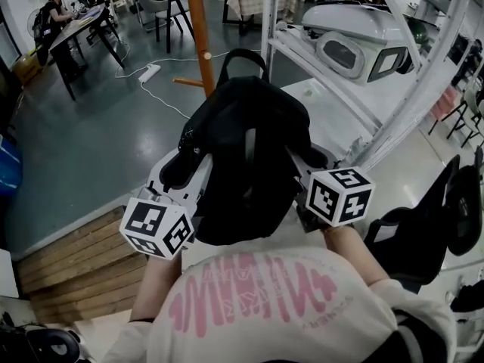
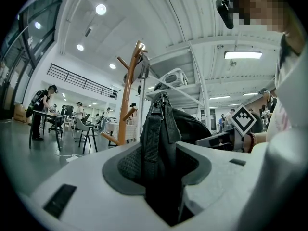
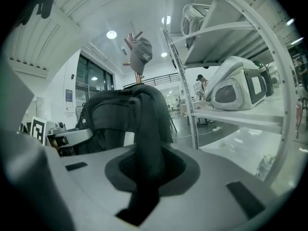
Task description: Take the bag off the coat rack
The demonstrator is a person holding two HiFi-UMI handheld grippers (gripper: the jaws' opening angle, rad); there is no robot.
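The black bag hangs between my two grippers, clear of the wooden coat rack, which stands just behind it. My left gripper is shut on a webbing strap on the bag's left side. My right gripper is shut on a fold of the bag's dark fabric on the right side. In the left gripper view the coat rack rises behind the bag with a grey cap on a peg. The right gripper view shows that cap at the rack's top, above the bag.
White metal shelving with a white domed machine stands close on the right. A wooden platform lies at the lower left. A power strip and cable lie on the floor. A person stands at a table far left. A black chair is on the right.
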